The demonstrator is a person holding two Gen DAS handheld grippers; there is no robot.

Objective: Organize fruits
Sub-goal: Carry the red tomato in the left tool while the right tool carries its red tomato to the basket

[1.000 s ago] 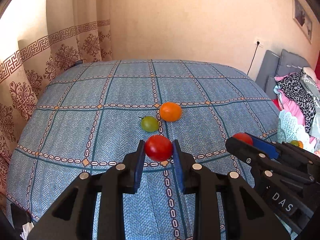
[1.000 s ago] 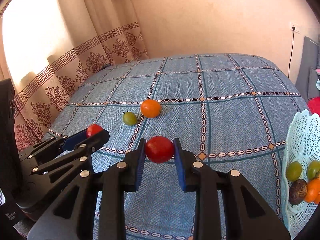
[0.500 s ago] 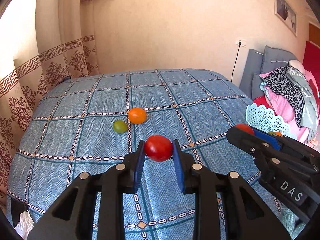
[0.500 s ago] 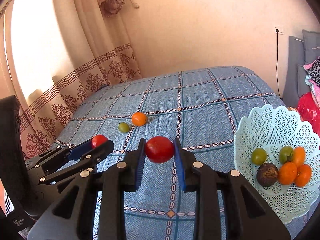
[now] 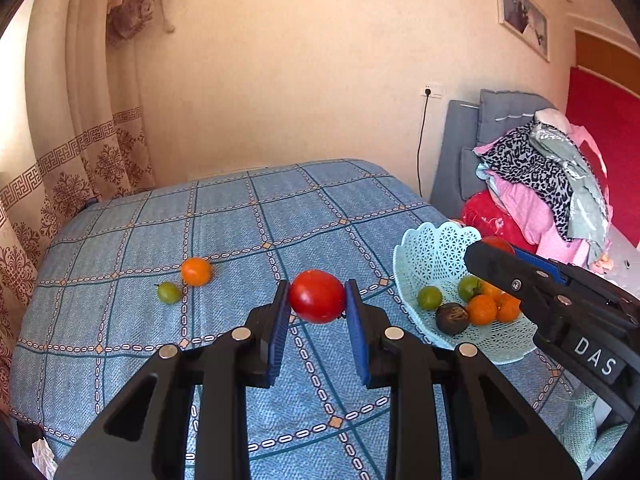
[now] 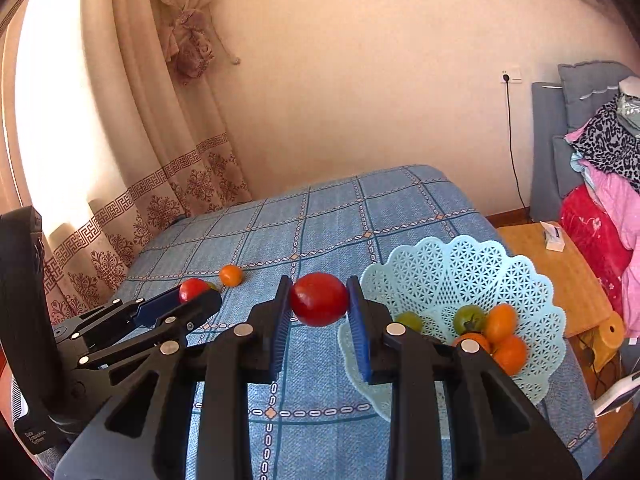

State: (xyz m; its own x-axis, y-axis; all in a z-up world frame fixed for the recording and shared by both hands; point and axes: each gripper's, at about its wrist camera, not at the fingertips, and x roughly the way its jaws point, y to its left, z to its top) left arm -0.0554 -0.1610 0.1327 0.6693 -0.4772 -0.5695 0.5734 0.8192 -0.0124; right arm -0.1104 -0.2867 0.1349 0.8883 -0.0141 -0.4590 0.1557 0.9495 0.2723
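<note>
My left claw (image 5: pixel 317 300) is clamped on a red tomato (image 5: pixel 317 296), its blue pads pressing both sides of the fruit at the centre of the left wrist frame, held up above the blue checked bedspread (image 5: pixel 240 216). My right claw (image 6: pixel 319 302) is likewise clamped on a second red tomato (image 6: pixel 319 299) at the centre of the right wrist frame. In the right wrist view the left claw shows at the lower left with its tomato at the tip; in the left wrist view the right claw enters from the right edge, its tip over the rim of the pale blue lattice basket (image 5: pixel 430 248). That basket sits on the bedspread at the right of both frames and holds green tomatoes (image 5: pixel 429 297), orange fruits (image 5: pixel 482 310) and one dark brown fruit (image 5: pixel 452 317), all bunched together on its floor. Left of centre in the left wrist frame, an orange fruit (image 5: pixel 195 271) and a small green tomato (image 5: pixel 168 292) lie just beside each other on the bedspread, well apart from the basket. A patterned curtain (image 6: pixel 160 184) hangs at the left, and a heap of clothes (image 5: pixel 552 184) fills the right edge.
</note>
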